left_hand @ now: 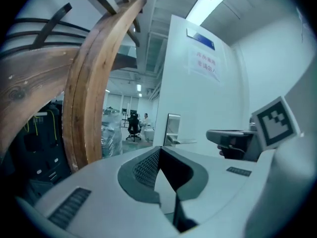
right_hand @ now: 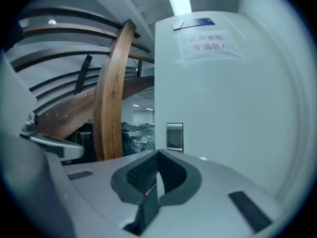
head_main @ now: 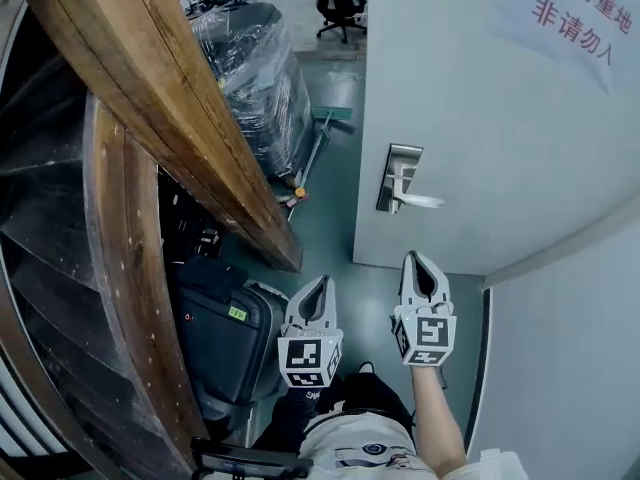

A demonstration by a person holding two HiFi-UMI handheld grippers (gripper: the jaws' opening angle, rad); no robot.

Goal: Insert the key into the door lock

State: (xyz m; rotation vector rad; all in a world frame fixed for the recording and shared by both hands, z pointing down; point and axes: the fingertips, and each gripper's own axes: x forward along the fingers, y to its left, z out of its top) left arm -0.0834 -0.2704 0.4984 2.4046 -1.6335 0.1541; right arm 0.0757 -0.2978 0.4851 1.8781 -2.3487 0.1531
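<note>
Evidently the approach step is in hand. Nearest, the left gripper [head_main: 321, 281] is held with its jaws together on nothing. Just to its right, the right gripper [head_main: 416, 259] is pinched on a thin sliver, judged to be the key [right_hand: 150, 189]; this is shown only in the right gripper view. The door lock [head_main: 398, 178] lies well apart, farther off. Forward carriage and alignment with the keyhole are called for.

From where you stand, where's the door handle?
Look at the big pale door on the right, below its red-lettered sign. Near the door's left edge sits a shiny metal plate with a lever handle, the only metal thing on that door.
</note>
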